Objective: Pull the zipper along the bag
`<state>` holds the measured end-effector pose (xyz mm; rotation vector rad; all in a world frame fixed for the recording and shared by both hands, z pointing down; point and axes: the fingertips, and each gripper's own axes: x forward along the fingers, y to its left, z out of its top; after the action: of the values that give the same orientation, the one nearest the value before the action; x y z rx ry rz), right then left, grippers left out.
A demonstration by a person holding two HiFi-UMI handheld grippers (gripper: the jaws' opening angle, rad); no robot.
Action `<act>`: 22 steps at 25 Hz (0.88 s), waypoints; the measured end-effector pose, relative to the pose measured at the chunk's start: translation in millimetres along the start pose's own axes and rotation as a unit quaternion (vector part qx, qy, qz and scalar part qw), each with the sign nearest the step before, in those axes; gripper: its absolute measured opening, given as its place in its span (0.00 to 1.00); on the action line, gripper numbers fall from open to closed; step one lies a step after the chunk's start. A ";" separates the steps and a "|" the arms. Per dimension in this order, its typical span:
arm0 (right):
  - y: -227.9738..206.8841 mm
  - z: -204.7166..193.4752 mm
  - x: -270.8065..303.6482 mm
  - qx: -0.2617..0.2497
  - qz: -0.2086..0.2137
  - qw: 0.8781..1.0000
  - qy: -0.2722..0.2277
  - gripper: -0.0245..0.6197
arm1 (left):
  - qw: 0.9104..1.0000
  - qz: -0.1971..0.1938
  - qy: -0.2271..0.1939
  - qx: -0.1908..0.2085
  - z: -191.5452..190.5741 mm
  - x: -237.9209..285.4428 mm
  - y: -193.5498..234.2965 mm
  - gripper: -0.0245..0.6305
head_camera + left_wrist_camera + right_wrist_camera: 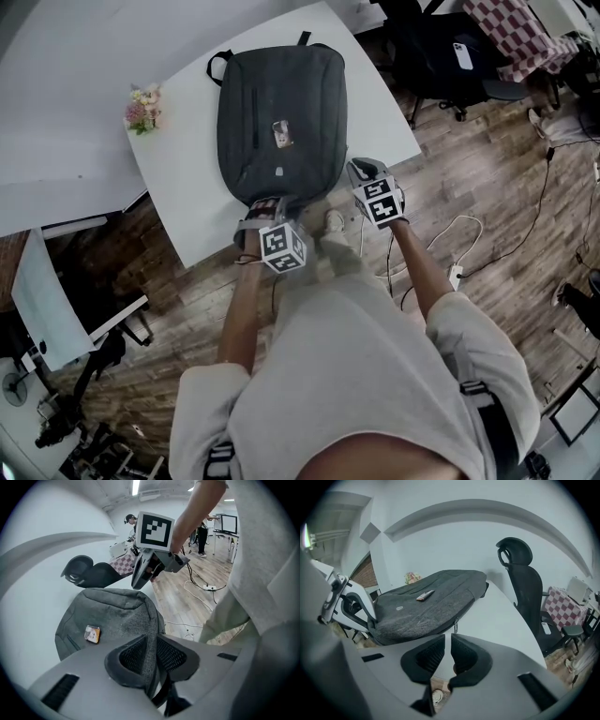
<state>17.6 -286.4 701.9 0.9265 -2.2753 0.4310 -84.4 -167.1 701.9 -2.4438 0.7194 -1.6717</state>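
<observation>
A white surface (pixel 183 202) carries a grey bag (pixel 281 112), lying flat with its bottom end at the near edge. Small flowers (pixel 142 108) (pink and white) sit by the left corner, well apart from the bag. Wood floor (pixel 487 159) lies all around.

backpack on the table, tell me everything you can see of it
The backpack is dark grey woven-looking fabric, lying flat and front up on the white table, bottom end toward the person. A carry handle and a strap loop show at its far end; a small picture badge sits on the front. The left gripper pinches a fold of its near edge; the right gripper, jaws slightly apart, touches nothing, just short of the side zipper pull.
</observation>
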 end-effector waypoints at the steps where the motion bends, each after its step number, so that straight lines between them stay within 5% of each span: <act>1: -1.4 -0.8 3.0 -0.003 0.001 1.000 0.003 0.13 | 1.000 0.001 -0.002 -0.003 0.6 -1.3 1.0 0.17; 5: -5.8 -6.1 15.9 -0.025 0.007 0.999 0.023 0.25 | 1.000 0.004 -0.009 -0.011 3.6 -6.8 3.6 0.16; 12: -13.9 -2.8 35.6 -0.078 0.010 0.996 0.044 0.29 | 1.000 0.011 -0.015 -0.010 6.2 -10.2 6.5 0.15; 19: -16.8 10.6 45.9 -0.145 0.013 0.988 0.048 0.27 | 1.000 0.014 -0.014 -0.004 7.7 -11.7 6.7 0.15; 22: -16.1 13.5 45.0 -0.163 0.008 0.986 0.043 0.19 | 1.000 0.014 -0.014 -0.002 7.4 -13.0 5.6 0.15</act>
<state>-1.5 -327.1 722.7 0.7090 -2.1897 0.0962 -83.3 -167.8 685.9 -2.4429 0.7518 -1.6245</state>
